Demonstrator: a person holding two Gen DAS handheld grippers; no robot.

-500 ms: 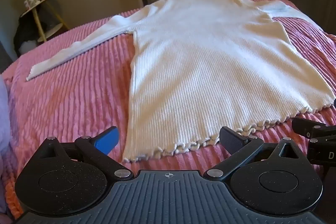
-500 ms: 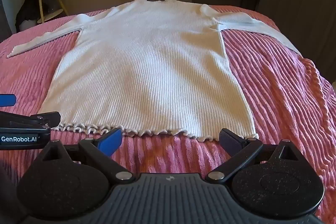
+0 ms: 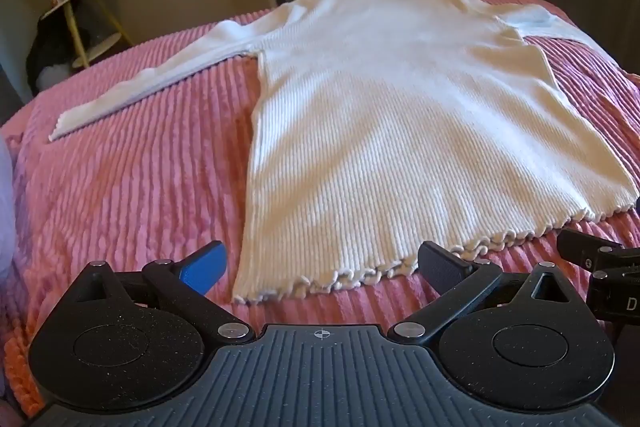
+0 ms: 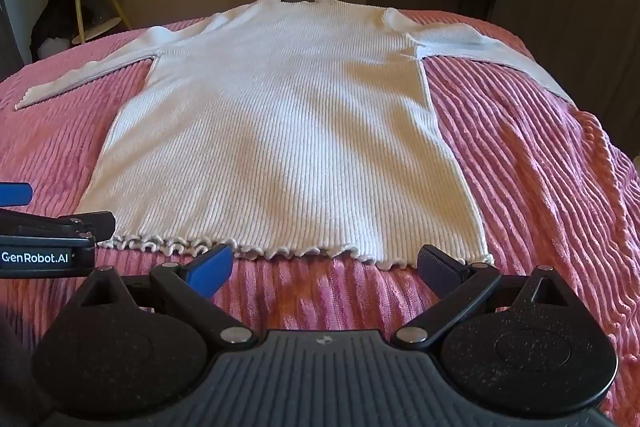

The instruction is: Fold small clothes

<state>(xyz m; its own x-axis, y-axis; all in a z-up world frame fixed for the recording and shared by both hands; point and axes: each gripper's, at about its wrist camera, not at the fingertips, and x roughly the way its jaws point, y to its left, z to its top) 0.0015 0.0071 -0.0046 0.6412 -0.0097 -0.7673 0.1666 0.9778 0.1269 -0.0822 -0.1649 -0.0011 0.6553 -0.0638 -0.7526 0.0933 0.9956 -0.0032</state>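
Where the pink ribbed bedspread lies, a white ribbed sweater is spread flat, sleeves out, frilled hem nearest. Left gripper spread wide just short of the hem's left corner; right gripper wide too, by the right corner, holding nothing.

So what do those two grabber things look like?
Both look alike. The left gripper has a dark ribbed body, two round speckled black discs, silver pivot bolts and thin black link arms. One finger pad is bright blue, the other is dark. The right gripper is built the same. A white "GenRobot.AI" label marks the left gripper's side.
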